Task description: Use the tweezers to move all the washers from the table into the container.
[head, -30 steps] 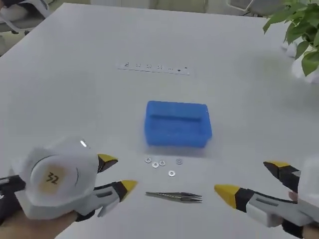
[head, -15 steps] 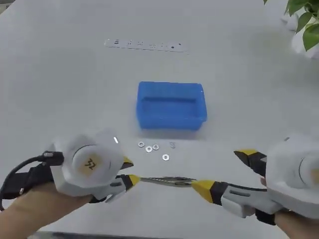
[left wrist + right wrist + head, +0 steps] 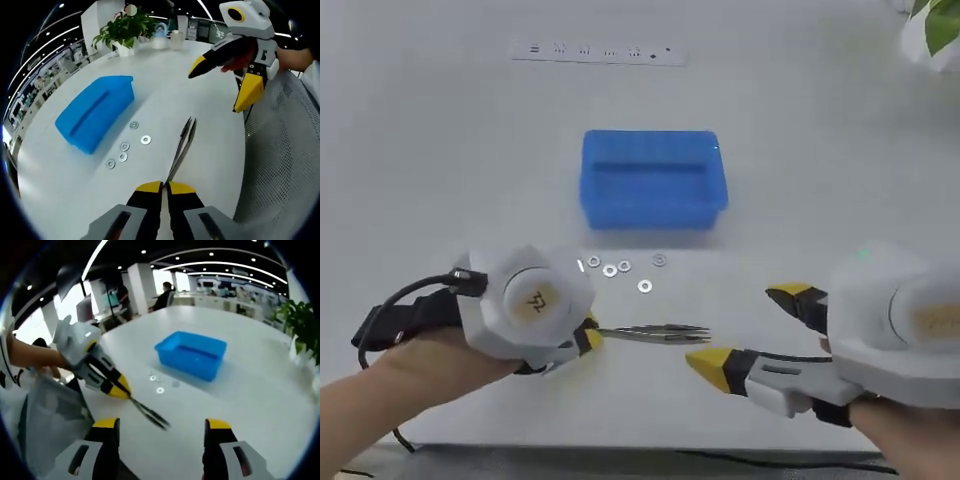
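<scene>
The thin metal tweezers [image 3: 655,334] lie flat near the table's front edge, tips pointing right. My left gripper [image 3: 588,338] is shut on their blunt end; in the left gripper view the closed jaws [image 3: 165,187] hold the tweezers [image 3: 181,145]. Several small washers [image 3: 624,267] are scattered just beyond, in front of the blue container [image 3: 653,178]. My right gripper [image 3: 748,328] stands open to the right of the tweezer tips, nothing between its fingers. In the right gripper view its open jaws [image 3: 161,424] frame the tweezers [image 3: 149,415], washers [image 3: 159,390] and container [image 3: 191,354].
A white power strip [image 3: 600,50] lies at the far side of the table. A potted plant [image 3: 935,25] stands at the back right corner. The table's front edge [image 3: 620,450] runs just below both hands. A black cable [image 3: 405,300] trails from the left gripper.
My left gripper has moved right to the tweezers' blunt end and shut on it. The right gripper came in from the right. The head camera tilted down.
</scene>
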Available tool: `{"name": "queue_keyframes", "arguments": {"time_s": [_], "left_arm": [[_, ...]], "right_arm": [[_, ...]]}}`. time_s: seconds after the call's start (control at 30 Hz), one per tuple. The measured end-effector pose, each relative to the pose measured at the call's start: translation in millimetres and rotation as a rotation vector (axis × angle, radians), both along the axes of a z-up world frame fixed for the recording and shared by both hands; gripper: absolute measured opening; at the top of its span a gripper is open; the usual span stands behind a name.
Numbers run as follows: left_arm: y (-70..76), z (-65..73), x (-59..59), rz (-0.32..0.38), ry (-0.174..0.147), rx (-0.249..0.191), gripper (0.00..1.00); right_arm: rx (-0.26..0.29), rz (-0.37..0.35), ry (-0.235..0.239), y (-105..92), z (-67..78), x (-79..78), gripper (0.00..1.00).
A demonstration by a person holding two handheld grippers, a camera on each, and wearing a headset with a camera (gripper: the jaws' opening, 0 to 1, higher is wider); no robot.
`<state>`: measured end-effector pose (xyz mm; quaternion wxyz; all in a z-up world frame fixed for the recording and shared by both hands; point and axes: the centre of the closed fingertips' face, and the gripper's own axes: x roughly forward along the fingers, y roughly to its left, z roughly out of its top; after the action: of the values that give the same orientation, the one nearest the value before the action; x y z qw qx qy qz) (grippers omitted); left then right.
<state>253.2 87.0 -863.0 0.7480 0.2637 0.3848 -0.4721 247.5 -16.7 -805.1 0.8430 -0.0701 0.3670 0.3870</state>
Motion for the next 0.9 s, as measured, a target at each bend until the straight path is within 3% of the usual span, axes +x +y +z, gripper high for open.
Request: {"name": "queue_keyframes", "arguments": {"time_s": [0.17,0.27,0.43,0.63,0.73,0.83,0.9], "left_arm": [[-0.5,0.5,-3.6,-0.041,0.019,0.003,0.0],[-2.4,4.8,-7.2,-0.094,-0.01,0.012,0.0],[-4.4,18.2,-10.5,-0.098,-0.022,0.007,0.0],[-9.5,50.6,-10.8,-0.09,-0.064,-0.032,0.0],[-12.5,70.2,-6.9,-0.057,-0.079,-0.078,0.0],[-15.4,86.4,-4.7,-0.018,-0.074,-0.129,0.0],[-14.7,94.7,-3.1,-0.011,-0.085,-0.138,0.0]], "right_arm": [[-0.014,0.048,0.01,8.7,-4.4,-5.4,0.64],[-0.01,0.069,0.013,14.7,-4.2,-8.2,0.63],[-0.021,0.106,0.003,22.7,-4.0,-13.2,0.62],[-0.033,0.154,-0.001,32.8,-6.4,-16.6,0.61],[-0.044,0.178,-0.012,36.9,-4.9,-17.3,0.61],[-0.04,0.183,-0.016,38.3,-3.1,-16.4,0.6],[-0.033,0.178,-0.019,38.6,-2.5,-15.3,0.6]]}}
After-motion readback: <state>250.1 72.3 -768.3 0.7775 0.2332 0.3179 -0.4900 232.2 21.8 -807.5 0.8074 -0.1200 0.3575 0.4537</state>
